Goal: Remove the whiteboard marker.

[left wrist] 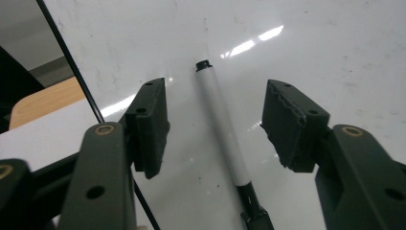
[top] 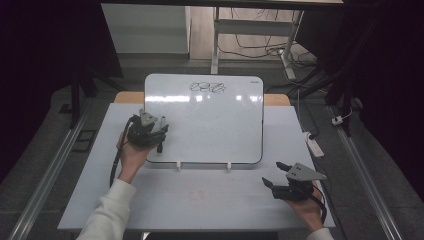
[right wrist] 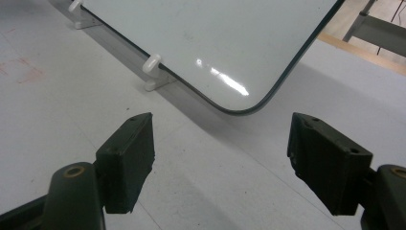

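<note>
Left gripper (left wrist: 214,120) straddles the marker (left wrist: 224,129) lying on the whiteboard (left wrist: 306,52) near its left edge, at the left of the high view; its jaws stand apart, pads clear of the barrel on both sides. Right gripper (right wrist: 220,160) hovers open at the lower right over the bare table (right wrist: 52,110) — the board's rounded corner lies just ahead; free surface spreads all round it.

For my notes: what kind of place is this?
Probably a lab or workshop: a whiteboard lies on a plain white table, loose cables trail on the floor, and dark curtains surround it.
</note>
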